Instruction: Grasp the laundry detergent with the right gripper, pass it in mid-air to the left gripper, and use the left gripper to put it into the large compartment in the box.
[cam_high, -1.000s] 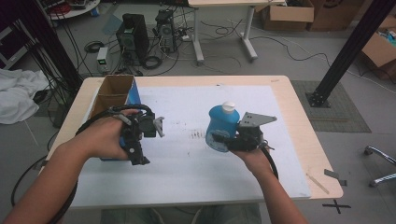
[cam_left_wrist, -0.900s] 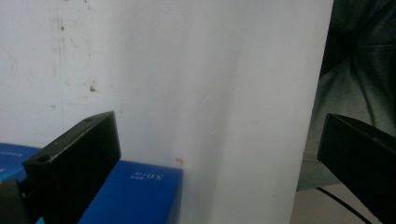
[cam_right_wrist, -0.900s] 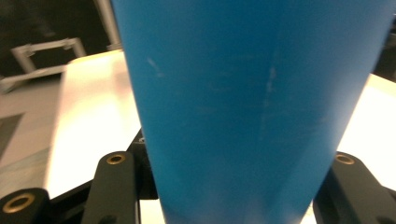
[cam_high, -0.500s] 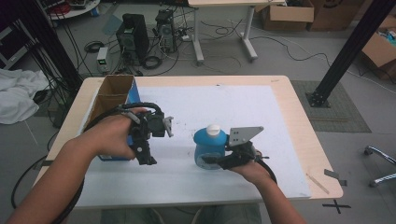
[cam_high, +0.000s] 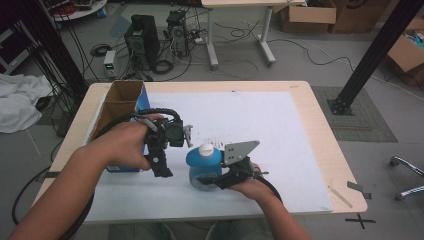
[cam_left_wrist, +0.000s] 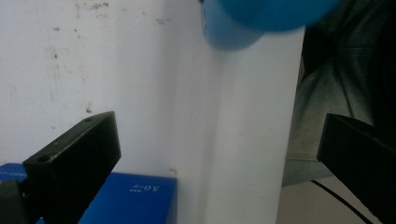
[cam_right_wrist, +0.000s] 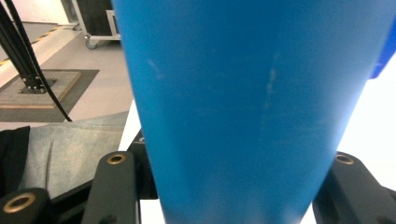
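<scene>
two grippers: one in each hand, both over the white mat (cam_high: 260, 125) on the table (cam_high: 320, 130)
bottle (cam_high: 203, 167): blue, white cap (cam_high: 206, 149) on top, upright or nearly so, near the front middle of the mat — i cannot tell whether its base touches the mat
right gripper (cam_high: 212, 179): jaws clenched on the bottle's lower body; in the right gripper view the blue wall (cam_right_wrist: 243, 107) sits tight between the two black jaws
right hand (cam_high: 252, 186): behind the bottle, low by the front edge of the mat, grey plate (cam_high: 239, 151) above it
left gripper (cam_high: 161, 167): held above the mat just left of the bottle, apart from it; jaws spread wide with nothing between them
left gripper view: white mat between the parted jaws, the bottle (cam_left_wrist: 252, 23) blurred at the top edge, a blue box corner (cam_left_wrist: 135, 198) at the bottom
left hand (cam_high: 125, 145): wrapped round the gripper body, cable looping over it
box (cam_high: 122, 107): open cardboard with a blue side, at the left of the mat, partly behind the left hand
floor: computer towers (cam_high: 142, 37) and cables beyond the table
</scene>
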